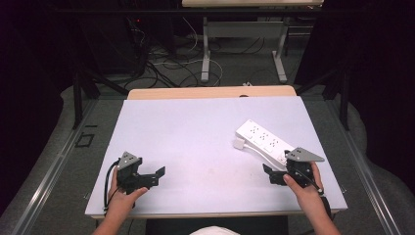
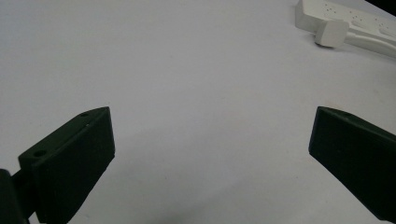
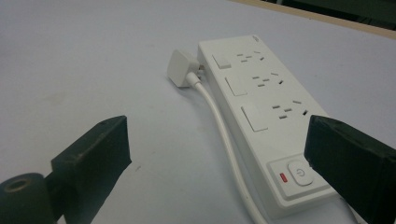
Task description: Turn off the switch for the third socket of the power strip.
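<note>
A white power strip (image 1: pixel 262 139) lies at an angle on the right half of the pale table top (image 1: pixel 195 127). Its white plug (image 1: pixel 239 143) rests beside its far left end, and the cable (image 3: pixel 224 135) runs along its side. In the right gripper view the strip (image 3: pixel 261 107) shows three sockets and a power button (image 3: pixel 299 173) at the near end. My right gripper (image 1: pixel 270 175) is open just in front of that near end, touching nothing. My left gripper (image 1: pixel 154 177) is open at the front left, over bare table. The strip (image 2: pixel 355 21) and plug (image 2: pixel 331 32) lie far off in the left gripper view.
A wooden table edge (image 1: pixel 210 92) shows behind the white top. Beyond it stand another table's legs (image 1: pixel 205 54), with loose cables (image 1: pixel 166 66) on the floor. Dark frame posts (image 1: pixel 77 98) rise to either side.
</note>
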Motion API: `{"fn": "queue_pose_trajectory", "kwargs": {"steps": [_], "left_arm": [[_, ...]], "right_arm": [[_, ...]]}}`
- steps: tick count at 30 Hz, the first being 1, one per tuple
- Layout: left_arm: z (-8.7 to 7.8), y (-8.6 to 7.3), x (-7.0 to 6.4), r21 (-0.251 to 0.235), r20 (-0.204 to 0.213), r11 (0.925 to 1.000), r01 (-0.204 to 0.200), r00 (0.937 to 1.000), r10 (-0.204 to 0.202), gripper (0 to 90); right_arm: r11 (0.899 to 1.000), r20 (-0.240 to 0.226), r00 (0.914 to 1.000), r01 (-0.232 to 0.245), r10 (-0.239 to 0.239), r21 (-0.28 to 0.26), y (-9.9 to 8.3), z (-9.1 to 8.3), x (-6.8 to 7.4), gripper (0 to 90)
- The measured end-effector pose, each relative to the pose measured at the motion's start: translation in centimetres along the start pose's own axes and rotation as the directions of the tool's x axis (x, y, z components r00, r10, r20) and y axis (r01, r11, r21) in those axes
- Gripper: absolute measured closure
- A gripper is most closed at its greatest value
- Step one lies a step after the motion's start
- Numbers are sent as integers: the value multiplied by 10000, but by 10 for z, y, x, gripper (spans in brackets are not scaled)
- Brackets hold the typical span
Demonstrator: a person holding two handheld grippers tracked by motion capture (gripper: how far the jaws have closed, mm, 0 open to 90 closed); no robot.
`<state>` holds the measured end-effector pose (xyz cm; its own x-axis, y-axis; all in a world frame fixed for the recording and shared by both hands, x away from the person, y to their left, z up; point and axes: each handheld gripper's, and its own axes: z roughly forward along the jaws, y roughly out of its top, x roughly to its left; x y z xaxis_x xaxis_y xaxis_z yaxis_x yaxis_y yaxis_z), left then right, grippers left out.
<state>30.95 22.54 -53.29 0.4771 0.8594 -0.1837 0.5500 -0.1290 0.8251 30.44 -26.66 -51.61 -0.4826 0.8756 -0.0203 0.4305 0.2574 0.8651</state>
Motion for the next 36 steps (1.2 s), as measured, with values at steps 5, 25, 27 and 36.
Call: {"fn": "queue_pose_trajectory", "kwargs": {"steps": [5,25,27,36], "left_arm": [[-1,0,1,-44,-3,10000,-26,10000,26,3],[0,0,2,33,-81,10000,-66,9999,66,3],[0,0,2,44,-99,10000,-62,9999,63,3],[0,0,2,71,-97,10000,6,10000,-6,3]], "right_arm": [[9997,310,9993,230,-231,37,-7,5,-2,63],[9996,336,9994,83,-92,254,-26,15,-1,63],[9995,270,9996,89,-97,290,-26,16,0,63],[9990,178,9998,-3,-5,445,-26,20,3,66]]}}
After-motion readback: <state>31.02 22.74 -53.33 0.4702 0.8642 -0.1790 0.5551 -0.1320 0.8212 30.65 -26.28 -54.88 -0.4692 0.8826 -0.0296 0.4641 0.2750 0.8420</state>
